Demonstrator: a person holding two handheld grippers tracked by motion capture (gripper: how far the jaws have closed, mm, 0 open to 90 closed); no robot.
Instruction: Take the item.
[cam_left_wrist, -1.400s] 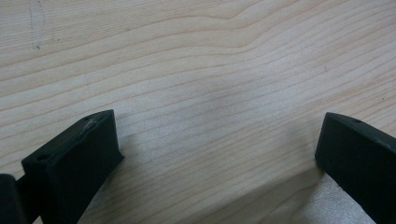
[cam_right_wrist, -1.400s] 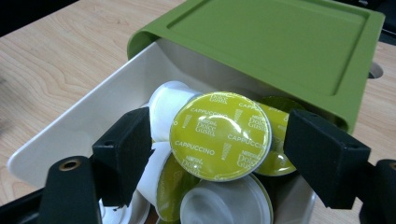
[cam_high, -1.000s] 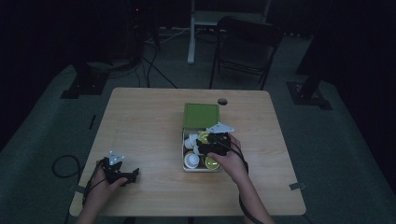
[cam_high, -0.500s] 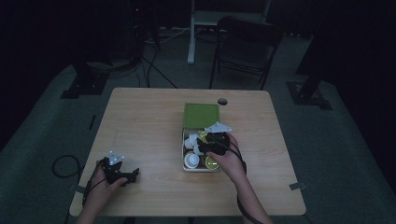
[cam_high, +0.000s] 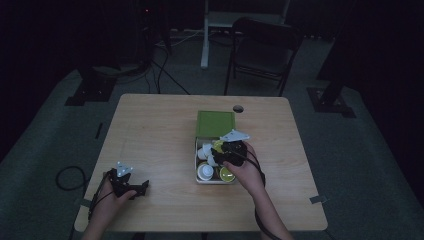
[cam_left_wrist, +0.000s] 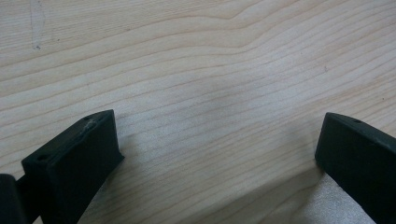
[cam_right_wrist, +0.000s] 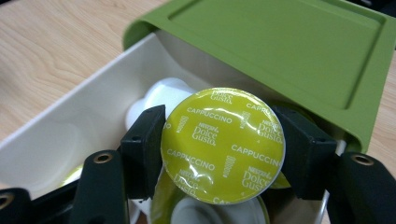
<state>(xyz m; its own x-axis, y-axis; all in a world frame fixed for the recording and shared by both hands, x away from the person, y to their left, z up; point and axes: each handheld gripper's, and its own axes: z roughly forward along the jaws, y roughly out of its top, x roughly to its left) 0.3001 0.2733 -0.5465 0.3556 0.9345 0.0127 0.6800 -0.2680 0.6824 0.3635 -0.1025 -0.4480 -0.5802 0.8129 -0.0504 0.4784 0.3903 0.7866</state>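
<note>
Over the wooden table (cam_high: 150, 130), the right gripper (cam_right_wrist: 223, 147) clamped a cappuccino capsule (cam_right_wrist: 223, 145) above the white box (cam_right_wrist: 70, 126), best lifted straight, clear of the green lid (cam_right_wrist: 280, 51), while the left gripper (cam_left_wrist: 215, 154) rested wide open.

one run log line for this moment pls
right gripper shut on cappuccino capsule over white box | green lid half open | left gripper open, empty, on wooden table

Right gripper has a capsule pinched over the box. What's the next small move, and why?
Probably lift it straight up. The right gripper is shut on the yellow capsule, which sits low over the white box, close under the green lid and above other capsules. The left gripper rests open on the table.
</note>
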